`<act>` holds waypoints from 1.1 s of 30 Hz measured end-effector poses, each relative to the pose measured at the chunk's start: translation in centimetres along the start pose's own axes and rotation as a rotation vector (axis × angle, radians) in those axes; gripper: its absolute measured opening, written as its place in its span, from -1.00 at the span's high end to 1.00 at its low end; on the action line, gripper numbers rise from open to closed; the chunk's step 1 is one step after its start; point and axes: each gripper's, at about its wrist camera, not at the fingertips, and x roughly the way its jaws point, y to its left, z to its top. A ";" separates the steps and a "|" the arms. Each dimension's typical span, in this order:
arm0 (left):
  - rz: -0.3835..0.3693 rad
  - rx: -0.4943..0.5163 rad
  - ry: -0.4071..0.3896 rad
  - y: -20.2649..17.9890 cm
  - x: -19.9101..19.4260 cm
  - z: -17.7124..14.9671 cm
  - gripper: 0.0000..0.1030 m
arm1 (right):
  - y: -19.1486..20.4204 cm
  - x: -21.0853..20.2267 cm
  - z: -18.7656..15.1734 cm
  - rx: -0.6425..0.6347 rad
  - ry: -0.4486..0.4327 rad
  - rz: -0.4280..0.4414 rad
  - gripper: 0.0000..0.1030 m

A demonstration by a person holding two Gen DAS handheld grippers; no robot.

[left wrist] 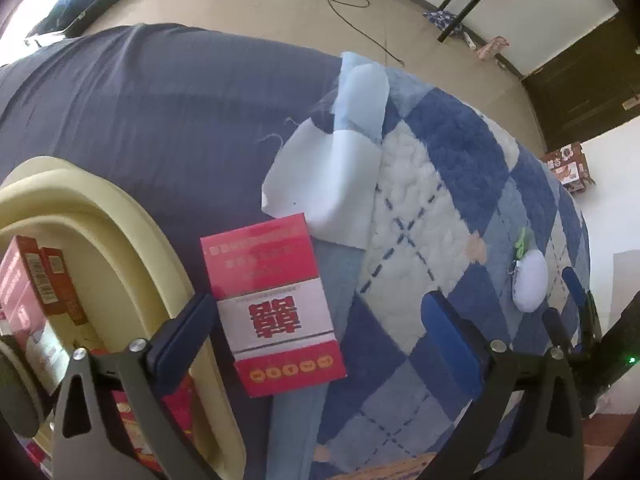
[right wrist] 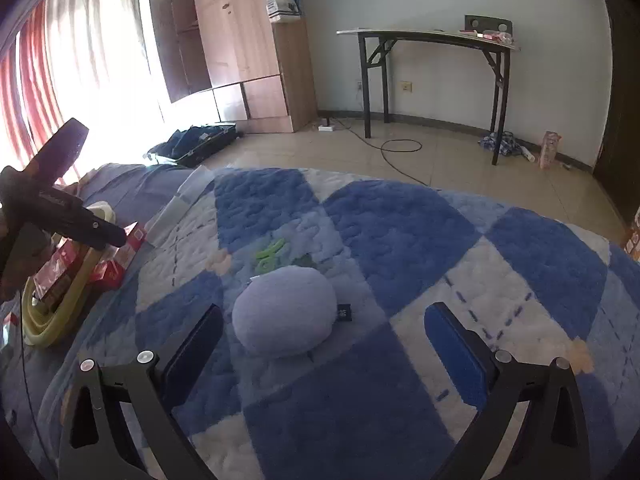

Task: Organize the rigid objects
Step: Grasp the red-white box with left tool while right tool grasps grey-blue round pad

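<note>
A red and white box [left wrist: 276, 308] lies flat on the bed beside a pale yellow basin [left wrist: 120, 216] that holds several red boxes [left wrist: 32, 280]. My left gripper [left wrist: 320, 340] is open around the box, with the left pad close to its edge and the right pad well away. A round lavender pouch [right wrist: 284, 310] rests on the checked quilt [right wrist: 400, 232], just ahead of my open right gripper [right wrist: 326, 344] and between its fingers. Green clips [right wrist: 270, 256] lie behind the pouch. The basin [right wrist: 60, 316] and its red boxes [right wrist: 60, 264] show at the left.
White and light blue cloth pieces [left wrist: 332, 184] lie beyond the box on a dark blue sheet [left wrist: 160, 112]. A small black tag [right wrist: 344, 313] sits by the pouch. The bed's edge drops to a tiled floor [right wrist: 460, 160] with a cable, a folding table [right wrist: 432, 36] and a wardrobe [right wrist: 240, 48].
</note>
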 end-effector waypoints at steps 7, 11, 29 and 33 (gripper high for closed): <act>0.065 0.032 0.012 -1.1 1.4 0.2 -1.00 | 0.6 1.5 -0.2 -0.012 -0.001 -0.009 -0.99; -0.007 0.055 0.030 -1.4 1.9 0.1 -0.99 | 0.2 1.8 -0.6 0.001 -0.001 -0.005 -0.99; 0.016 0.116 -0.014 -1.4 3.1 -1.7 -0.12 | 1.6 3.4 -0.3 -0.084 -0.014 -0.018 -0.94; -0.032 0.106 -0.063 0.9 1.6 -3.5 -0.12 | 3.7 6.3 -0.6 -0.210 0.087 -0.084 -0.46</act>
